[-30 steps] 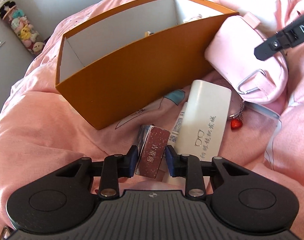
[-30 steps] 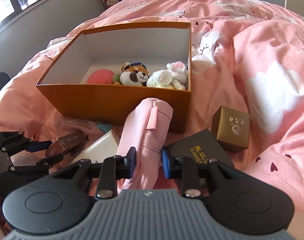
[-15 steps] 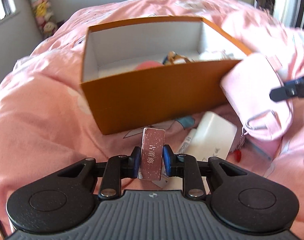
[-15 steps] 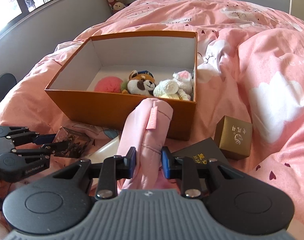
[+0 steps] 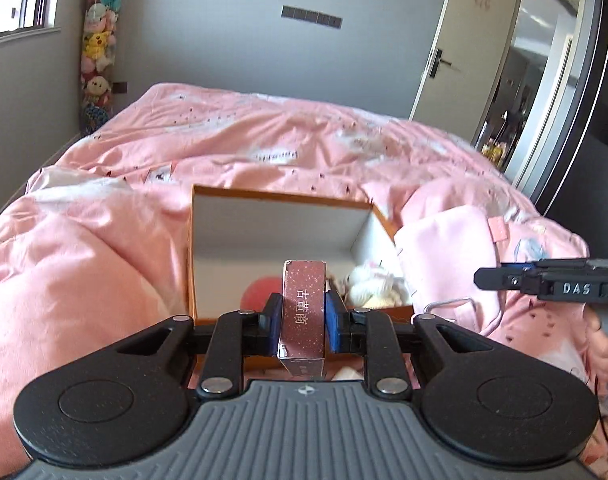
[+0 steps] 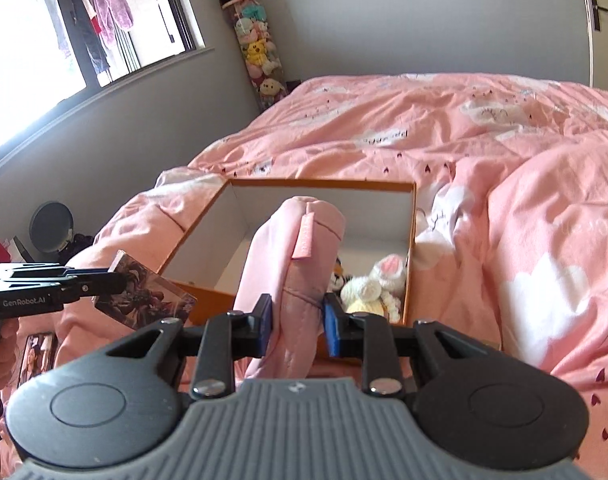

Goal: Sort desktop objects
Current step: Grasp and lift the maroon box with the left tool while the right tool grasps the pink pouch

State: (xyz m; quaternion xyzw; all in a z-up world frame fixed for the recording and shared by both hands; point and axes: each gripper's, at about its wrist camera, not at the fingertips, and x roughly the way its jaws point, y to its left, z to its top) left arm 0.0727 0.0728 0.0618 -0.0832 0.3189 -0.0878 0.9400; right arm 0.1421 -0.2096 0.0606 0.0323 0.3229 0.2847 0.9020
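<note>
My left gripper (image 5: 302, 316) is shut on a small maroon glitter box (image 5: 304, 300) with printed characters, held upright above the near wall of the orange cardboard box (image 5: 280, 199). My right gripper (image 6: 296, 320) is shut on a soft pink pouch (image 6: 296, 248), which sticks up in front of the orange box (image 6: 323, 185). Inside the orange box lie a white plush bunny (image 6: 379, 284) and a pink ball (image 5: 262, 292). The right wrist view has the left gripper (image 6: 104, 280) with the maroon box (image 6: 144, 300) at the left. The left wrist view has the right gripper (image 5: 487, 278) and pouch (image 5: 451, 248) at the right.
Everything rests on a rumpled pink duvet (image 6: 503, 152) that rises in folds around the orange box. A hanging column of plush toys (image 6: 256, 48) stands by the grey wall. A door (image 5: 463, 60) is at the far right. A person's hand (image 5: 607, 352) grips the right handle.
The left gripper closed on the maroon box, rolled it upright and lifted it. The right gripper rose with the pouch. Both views now look over the orange box's open top.
</note>
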